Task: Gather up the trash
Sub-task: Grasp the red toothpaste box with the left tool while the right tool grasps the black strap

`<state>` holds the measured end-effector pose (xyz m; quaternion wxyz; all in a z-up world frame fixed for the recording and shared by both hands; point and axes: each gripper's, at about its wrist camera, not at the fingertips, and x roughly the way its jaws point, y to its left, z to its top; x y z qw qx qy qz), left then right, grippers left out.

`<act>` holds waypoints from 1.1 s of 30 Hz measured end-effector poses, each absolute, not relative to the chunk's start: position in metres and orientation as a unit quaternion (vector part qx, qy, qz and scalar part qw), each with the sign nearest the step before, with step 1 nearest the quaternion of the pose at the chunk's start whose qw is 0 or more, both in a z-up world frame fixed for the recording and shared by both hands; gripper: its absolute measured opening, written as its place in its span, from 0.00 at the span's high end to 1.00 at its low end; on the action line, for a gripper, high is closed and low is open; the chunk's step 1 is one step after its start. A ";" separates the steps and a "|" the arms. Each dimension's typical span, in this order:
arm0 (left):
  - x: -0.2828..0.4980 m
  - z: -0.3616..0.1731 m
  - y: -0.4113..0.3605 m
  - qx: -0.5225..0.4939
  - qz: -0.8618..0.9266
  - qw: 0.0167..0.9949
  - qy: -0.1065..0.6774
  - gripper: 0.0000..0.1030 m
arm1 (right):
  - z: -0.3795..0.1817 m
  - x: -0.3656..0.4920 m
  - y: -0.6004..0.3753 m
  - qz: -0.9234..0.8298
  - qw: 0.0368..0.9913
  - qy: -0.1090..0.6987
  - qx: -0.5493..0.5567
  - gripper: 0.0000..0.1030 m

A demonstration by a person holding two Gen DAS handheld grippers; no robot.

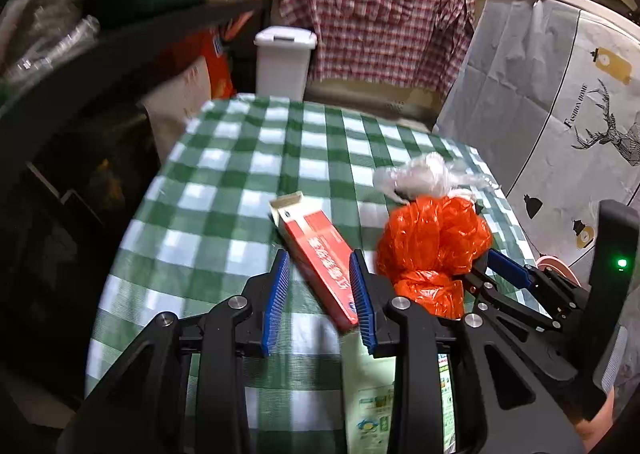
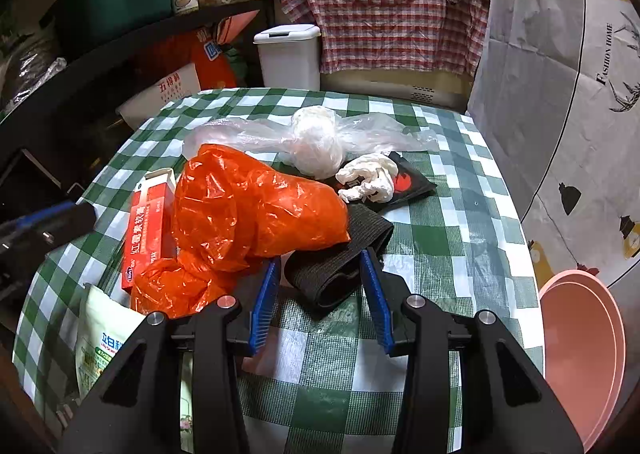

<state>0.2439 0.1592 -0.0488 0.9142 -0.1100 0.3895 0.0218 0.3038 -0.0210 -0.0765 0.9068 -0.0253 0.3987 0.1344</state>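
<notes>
Nothing collected yet: red box [image 1: 320,258], orange bag [image 2: 248,209] and black band [image 2: 340,254] lay near white bin [image 2: 288,53], between part-open, empty left gripper [image 1: 320,298] and right gripper [image 2: 320,294].

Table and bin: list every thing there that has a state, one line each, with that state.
red carton: lying flat, end flap open, between the left gripper pads, untouched.
orange plastic bag: crumpled.
clear plastic bag: knotted round a white wad.
black band: lying between the right gripper pads, ungripped.
white tissue: crumpled.
white bin: lid shut.
</notes>
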 end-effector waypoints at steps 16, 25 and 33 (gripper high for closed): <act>0.278 -0.084 0.140 -0.120 0.039 0.879 0.461 0.52 | -0.083 0.301 -0.064 0.122 0.906 0.403 -0.032 0.60; 0.275 -0.083 0.151 -0.106 0.048 0.881 0.459 0.61 | -0.087 0.306 -0.061 0.141 0.904 0.402 -0.028 0.60; 0.275 -0.083 0.159 -0.109 0.045 0.882 0.456 0.65 | -0.088 0.308 -0.059 0.144 0.901 0.409 -0.030 0.75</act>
